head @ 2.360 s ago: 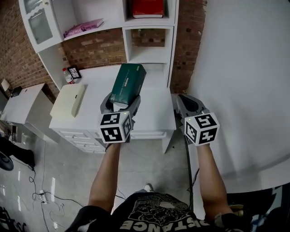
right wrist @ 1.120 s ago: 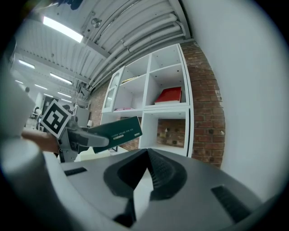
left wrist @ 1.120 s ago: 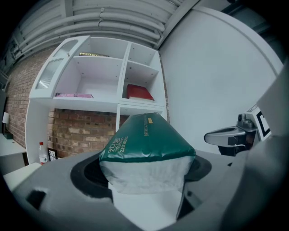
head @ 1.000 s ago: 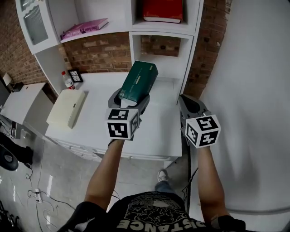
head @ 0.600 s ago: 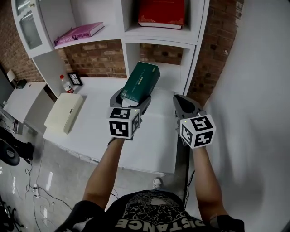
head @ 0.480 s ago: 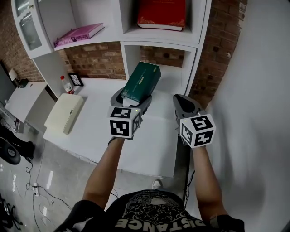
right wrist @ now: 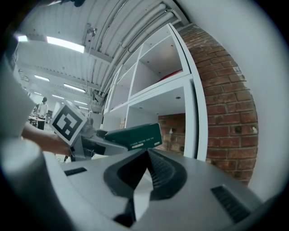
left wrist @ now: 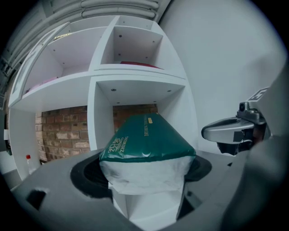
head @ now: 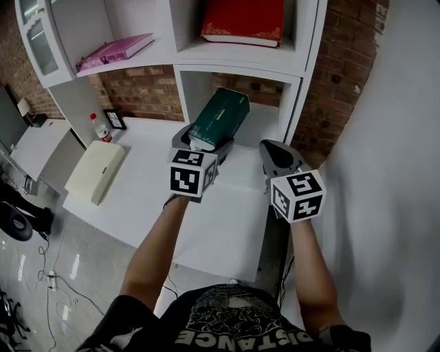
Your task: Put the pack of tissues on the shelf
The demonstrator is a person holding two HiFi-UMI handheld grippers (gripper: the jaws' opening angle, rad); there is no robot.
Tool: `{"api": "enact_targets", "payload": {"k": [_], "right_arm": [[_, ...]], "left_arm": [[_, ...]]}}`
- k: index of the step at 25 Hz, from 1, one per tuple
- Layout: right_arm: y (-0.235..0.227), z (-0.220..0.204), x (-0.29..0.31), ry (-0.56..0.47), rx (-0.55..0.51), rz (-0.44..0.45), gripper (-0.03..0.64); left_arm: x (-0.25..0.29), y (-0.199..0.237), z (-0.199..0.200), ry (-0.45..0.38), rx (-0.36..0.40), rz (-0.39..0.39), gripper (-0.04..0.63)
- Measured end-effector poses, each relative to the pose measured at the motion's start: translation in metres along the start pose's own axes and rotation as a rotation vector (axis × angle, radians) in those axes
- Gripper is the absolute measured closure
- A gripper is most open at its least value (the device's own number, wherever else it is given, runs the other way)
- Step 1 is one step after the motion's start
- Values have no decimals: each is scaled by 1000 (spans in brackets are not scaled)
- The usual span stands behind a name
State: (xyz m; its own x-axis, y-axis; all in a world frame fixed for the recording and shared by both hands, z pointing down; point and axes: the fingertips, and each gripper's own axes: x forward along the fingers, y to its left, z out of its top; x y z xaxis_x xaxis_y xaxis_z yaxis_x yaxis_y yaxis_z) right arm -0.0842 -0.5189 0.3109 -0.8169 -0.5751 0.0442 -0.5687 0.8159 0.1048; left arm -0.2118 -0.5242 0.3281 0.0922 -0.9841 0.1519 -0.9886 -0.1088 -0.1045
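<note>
The pack of tissues is dark green with a white end. My left gripper is shut on its near end and holds it tilted up above the white counter. The pack's far end sits at the mouth of the shelf's lower cubby. In the left gripper view the pack fills the space between the jaws, with the cubby straight ahead. My right gripper hovers to the right of the pack, shut and holding nothing. In the right gripper view the right gripper's tips meet, and the pack shows to their left.
A red book lies in the cubby above, and a pink book lies on the shelf to the left. A cream box, a small bottle and a picture frame stand on the counter's left. A white wall closes the right.
The left gripper has carried the pack forward and up, from over the counter to the lower cubby's mouth. The right gripper moved forward alongside it. The shelf now looks closer.
</note>
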Motion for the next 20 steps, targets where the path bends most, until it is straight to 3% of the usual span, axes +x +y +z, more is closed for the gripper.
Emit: {"api": "enact_targets", "payload": {"k": [20], "right_arm": [[-11, -12, 33, -14, 15, 69, 612]], "left_arm": [[91, 8, -7, 151, 33, -63, 144]]}}
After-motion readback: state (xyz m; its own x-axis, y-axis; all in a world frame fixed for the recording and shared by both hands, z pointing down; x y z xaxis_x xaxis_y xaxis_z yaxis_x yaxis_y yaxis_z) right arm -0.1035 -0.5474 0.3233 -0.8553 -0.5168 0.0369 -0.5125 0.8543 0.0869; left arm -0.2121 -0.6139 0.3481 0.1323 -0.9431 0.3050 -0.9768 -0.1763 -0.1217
